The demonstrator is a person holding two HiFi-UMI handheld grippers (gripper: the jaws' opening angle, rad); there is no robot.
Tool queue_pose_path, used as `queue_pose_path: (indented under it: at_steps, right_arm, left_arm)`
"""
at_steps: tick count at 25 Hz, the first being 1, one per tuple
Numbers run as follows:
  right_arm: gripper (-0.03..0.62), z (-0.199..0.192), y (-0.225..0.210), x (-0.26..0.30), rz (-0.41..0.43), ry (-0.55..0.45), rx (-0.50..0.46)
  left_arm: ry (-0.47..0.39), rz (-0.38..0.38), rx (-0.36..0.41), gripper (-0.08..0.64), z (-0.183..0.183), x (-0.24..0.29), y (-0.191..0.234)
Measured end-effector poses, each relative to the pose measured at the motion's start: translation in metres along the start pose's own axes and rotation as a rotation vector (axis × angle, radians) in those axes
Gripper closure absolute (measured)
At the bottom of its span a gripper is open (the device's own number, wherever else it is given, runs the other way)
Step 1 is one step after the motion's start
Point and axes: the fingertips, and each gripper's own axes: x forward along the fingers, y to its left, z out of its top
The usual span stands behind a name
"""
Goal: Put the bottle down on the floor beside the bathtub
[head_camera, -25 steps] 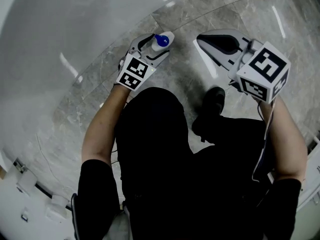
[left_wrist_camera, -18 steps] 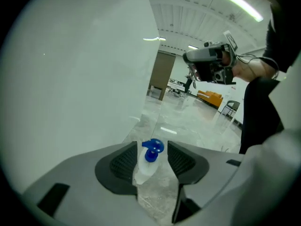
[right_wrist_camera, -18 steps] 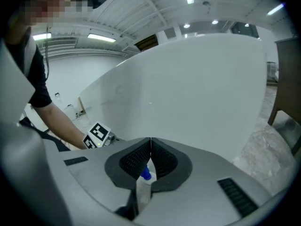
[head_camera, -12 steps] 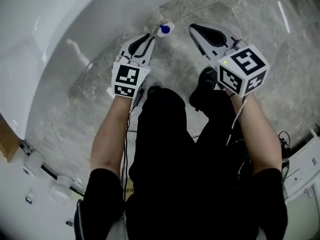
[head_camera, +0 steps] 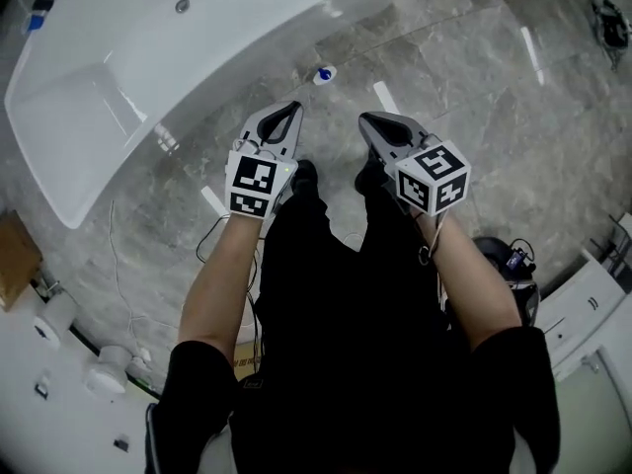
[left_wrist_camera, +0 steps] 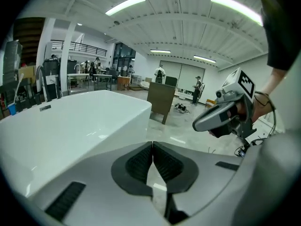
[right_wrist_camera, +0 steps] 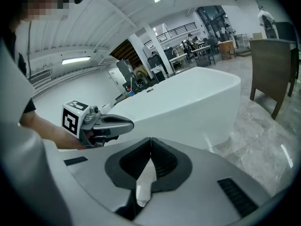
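Observation:
A small white bottle with a blue cap [head_camera: 323, 73] stands upright on the grey marble floor, close beside the white bathtub [head_camera: 148, 77]. My left gripper [head_camera: 293, 108] is raised well above the floor and clear of the bottle, its jaws shut with nothing between them. In the left gripper view the pads [left_wrist_camera: 153, 161] meet at their tips. My right gripper [head_camera: 365, 119] hangs level with it to the right, also shut and empty, as its own view shows [right_wrist_camera: 151, 147]. Neither gripper view shows the bottle.
The person's black shoes [head_camera: 304, 175] stand on the marble floor just below the grippers. A loose cable [head_camera: 111, 255] lies on the floor at left. A brown panel [left_wrist_camera: 161, 100] stands past the tub's end. A white cabinet [head_camera: 583, 314] sits at right.
The left gripper let go of the bottle, shut and lifted away. Both grippers and the head rose, so the bottle now stands alone, small and far below by the tub.

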Motion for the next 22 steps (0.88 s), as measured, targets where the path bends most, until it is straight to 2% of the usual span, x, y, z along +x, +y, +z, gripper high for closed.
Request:
queue_pose_path:
  at_steps: [4,7,10,13,18,22]
  right_arm:
    - [0.563,0.021,0.039,-0.031,0.013,-0.025,0.025]
    - [0.563,0.030,0.063,-0.048,0.009,-0.035,0.065]
    - [0.563,0.026,0.098,-0.058,0.021,-0.023,0.089]
    - [0.563,0.021,0.135,-0.068,0.035,-0.014,0.069]
    - [0.563,0.022,0.176,-0.087,0.024,-0.036,0.068]
    - [0.563,0.026,0.191,-0.112,-0.004,-0.066,0.064]
  left_arm:
    - [-0.006,-0.002,-0.023,0.543,0.023,-0.059,-0.011]
    - [-0.041,0.003,-0.049,0.543,0.035,-0.096,-0.016]
    - [-0.068,0.017,-0.110,0.543,0.039,-0.131,-0.018]
    - [-0.091,0.023,-0.156,0.543,0.042,-0.165,-0.023]
    - [-0.110,0.042,-0.176,0.543,0.039,-0.206,-0.027]
    - [-0.118,0.025,-0.172,0.543,0.043,-0.229,-0.035]
